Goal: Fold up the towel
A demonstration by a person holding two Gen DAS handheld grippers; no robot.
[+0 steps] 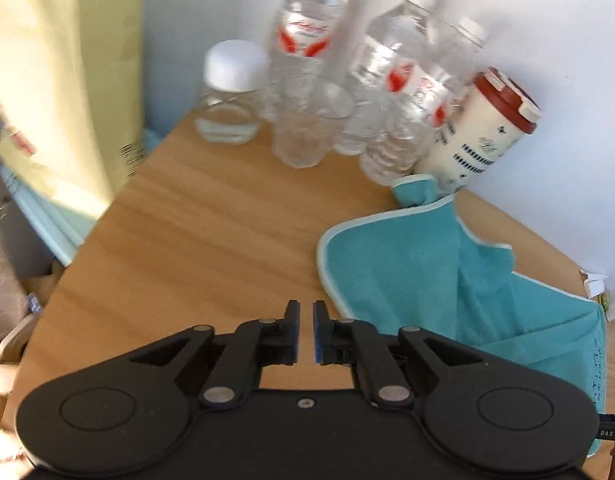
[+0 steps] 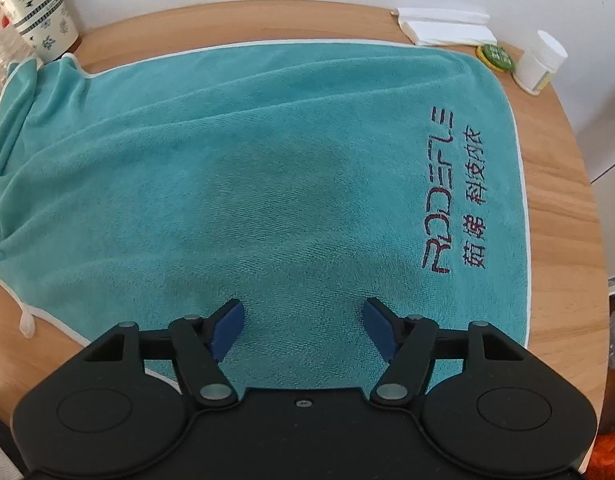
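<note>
A teal towel (image 2: 247,176) with white trim and dark embroidered lettering lies spread on the wooden table (image 2: 559,184), rumpled at its left end. My right gripper (image 2: 303,320) hovers over the towel's near edge, open, with nothing between its blue pads. In the left wrist view the same towel (image 1: 407,264) lies to the right, its left end partly folded over. My left gripper (image 1: 303,330) sits above bare wood just left of the towel's edge, its jaws almost together with a thin gap and nothing held.
Several clear water bottles (image 1: 307,60), a small clear jar with a white lid (image 1: 231,92) and a white cup with a red lid (image 1: 483,128) crowd the table's back by the wall. Folded white paper (image 2: 447,26), a green cap (image 2: 497,56) and a white container (image 2: 541,62) sit at the far right.
</note>
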